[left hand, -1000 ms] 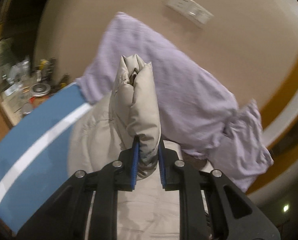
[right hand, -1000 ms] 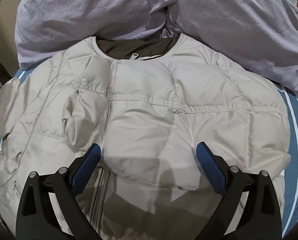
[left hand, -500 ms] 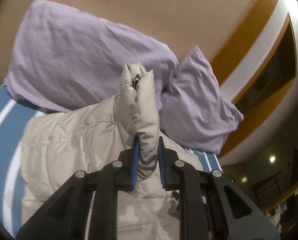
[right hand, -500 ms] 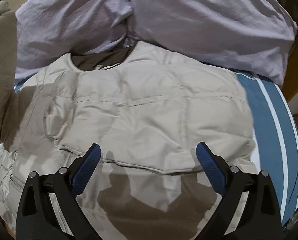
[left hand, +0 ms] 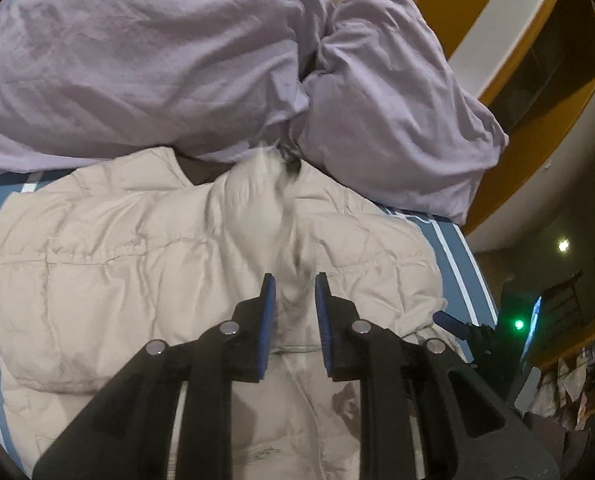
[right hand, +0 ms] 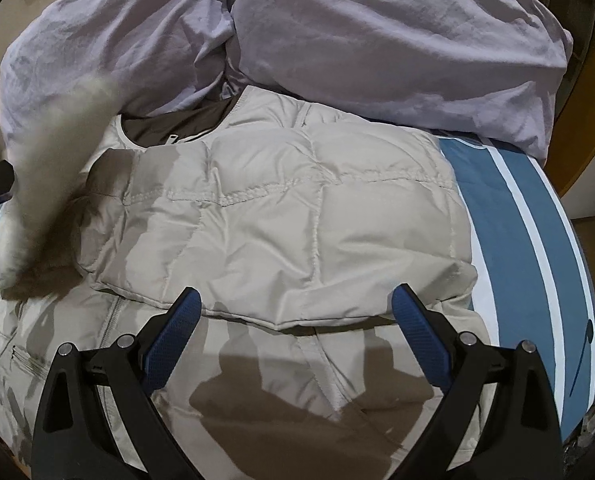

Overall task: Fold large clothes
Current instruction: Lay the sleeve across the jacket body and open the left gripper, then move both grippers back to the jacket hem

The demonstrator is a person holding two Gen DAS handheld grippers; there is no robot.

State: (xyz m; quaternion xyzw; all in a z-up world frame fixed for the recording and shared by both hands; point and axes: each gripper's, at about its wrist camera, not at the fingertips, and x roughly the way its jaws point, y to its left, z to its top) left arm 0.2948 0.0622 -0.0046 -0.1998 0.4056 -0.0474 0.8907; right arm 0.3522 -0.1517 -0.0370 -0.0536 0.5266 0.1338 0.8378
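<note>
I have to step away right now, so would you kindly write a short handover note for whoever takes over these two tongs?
Left tongs: jaws opening, letting go of the blurred, falling sleeve; nothing pinched between the pads now.
Right tongs: wide open, empty, hovering over the jacket's lower half.
Beige puffer jacket: lying on the blue striped bed cover, collar toward the lilac pillows.
Done: one sleeve already folded across the chest; the other is dropping onto it.
Left: flatten that sleeve, then fold the hem up toward the collar.
</note>
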